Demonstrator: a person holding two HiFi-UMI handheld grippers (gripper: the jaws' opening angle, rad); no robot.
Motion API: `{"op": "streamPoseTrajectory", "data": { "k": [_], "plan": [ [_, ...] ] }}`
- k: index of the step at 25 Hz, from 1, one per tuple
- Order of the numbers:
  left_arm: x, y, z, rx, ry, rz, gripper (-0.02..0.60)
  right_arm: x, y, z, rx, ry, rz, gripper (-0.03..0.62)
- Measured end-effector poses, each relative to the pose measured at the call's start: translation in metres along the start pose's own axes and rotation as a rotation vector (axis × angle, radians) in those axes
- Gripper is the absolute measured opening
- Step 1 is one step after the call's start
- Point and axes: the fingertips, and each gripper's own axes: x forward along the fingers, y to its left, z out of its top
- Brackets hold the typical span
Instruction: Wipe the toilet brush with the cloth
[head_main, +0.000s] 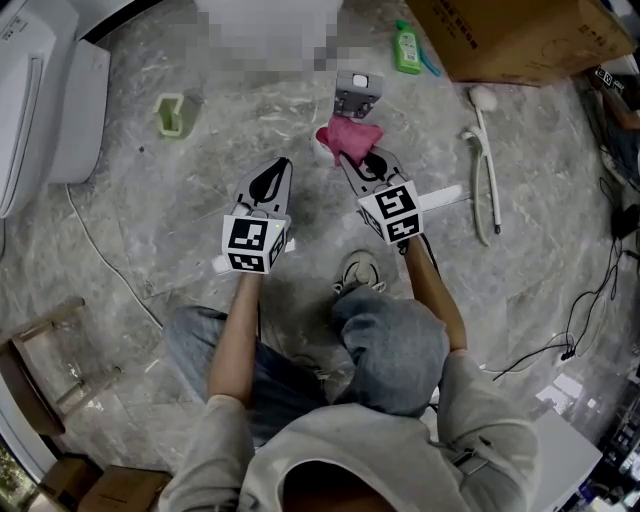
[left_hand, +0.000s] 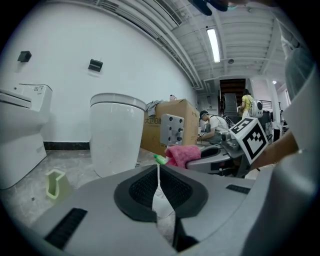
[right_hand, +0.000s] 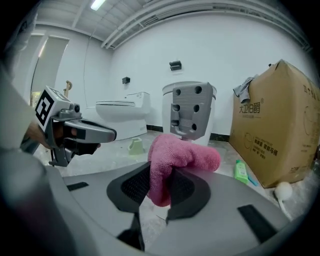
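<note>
The pink cloth (head_main: 347, 137) is bunched between the jaws of my right gripper (head_main: 354, 160), which is shut on it; it bulges out over the pads in the right gripper view (right_hand: 182, 152). The white toilet brush (head_main: 486, 165) lies on the floor to the right, about a forearm's length from the cloth, with its round head (right_hand: 283, 190) at the far end. My left gripper (head_main: 280, 168) hovers left of the right one, jaws shut with nothing in them. From the left gripper view the cloth (left_hand: 182, 154) shows just ahead and to the right.
A grey block (head_main: 357, 92) stands just beyond the cloth. A white toilet (head_main: 40, 100) is at the far left and a round white pedestal (left_hand: 115, 135) ahead. A green holder (head_main: 172, 114), a green bottle (head_main: 406, 48) and a cardboard box (head_main: 520, 35) sit on the floor. Cables (head_main: 590, 320) trail at right.
</note>
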Motion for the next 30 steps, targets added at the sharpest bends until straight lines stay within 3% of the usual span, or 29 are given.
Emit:
{"op": "streamPoseTrajectory", "data": {
  "k": [9,23,30],
  "plan": [
    [-0.006,0.010,-0.003,0.002,0.013,0.029,0.028,0.029,-0.017,-0.009,0.043,0.026,0.021,0.095],
    [-0.004,0.013,-0.009,0.007,0.034,0.029,0.028,0.056,-0.014,-0.087,0.158,0.187,0.050,0.095],
    [-0.007,0.014,-0.005,0.003,0.022,0.031,0.028,0.049,0.004,-0.088,0.127,0.193,0.064,0.095]
  ]
}}
